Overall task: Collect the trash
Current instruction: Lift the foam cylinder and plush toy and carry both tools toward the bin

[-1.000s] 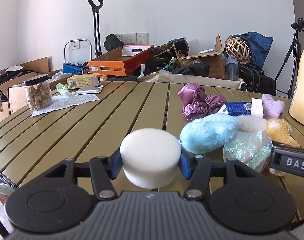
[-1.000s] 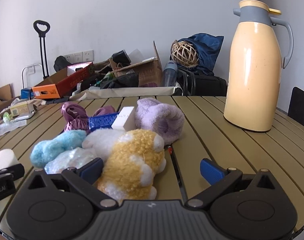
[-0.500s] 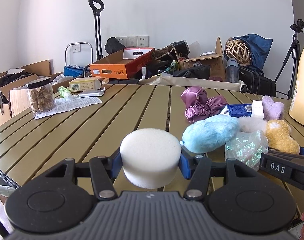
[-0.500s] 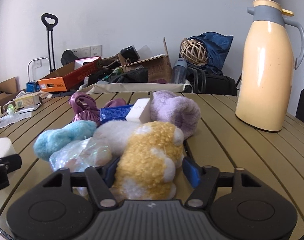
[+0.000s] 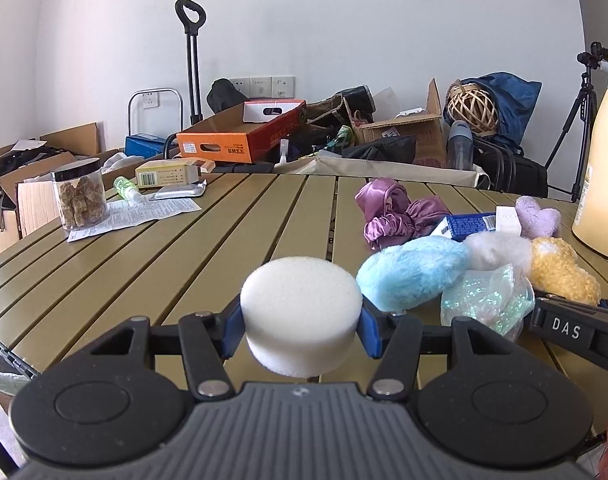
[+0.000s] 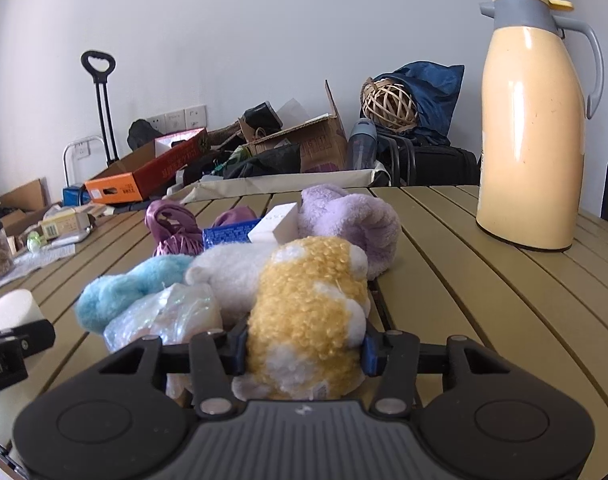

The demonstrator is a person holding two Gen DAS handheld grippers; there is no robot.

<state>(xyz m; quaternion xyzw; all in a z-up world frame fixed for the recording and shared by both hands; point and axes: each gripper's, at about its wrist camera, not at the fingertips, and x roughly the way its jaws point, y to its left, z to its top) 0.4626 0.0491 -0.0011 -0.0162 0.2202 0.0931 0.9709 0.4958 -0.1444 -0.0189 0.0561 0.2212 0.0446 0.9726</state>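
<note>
- My left gripper (image 5: 302, 322) clamps a white foam puck (image 5: 301, 314) above the surface (image 5: 184, 248).
- My right gripper (image 6: 304, 350) has just been closing, squeezing the yellow plush toy (image 6: 310, 304).

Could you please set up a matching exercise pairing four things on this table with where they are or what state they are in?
Things:
1. white foam puck
2. yellow-and-white plush
3. cream thermos jug
4. clear jar

Places or states:
A. standing on printed paper at the table's left edge
B. clamped in the left gripper
C. standing upright at the table's right side
D. squeezed between the right gripper pads, whose jaws have just been closing

Pairs: 1-B, 2-D, 3-C, 4-A
</note>
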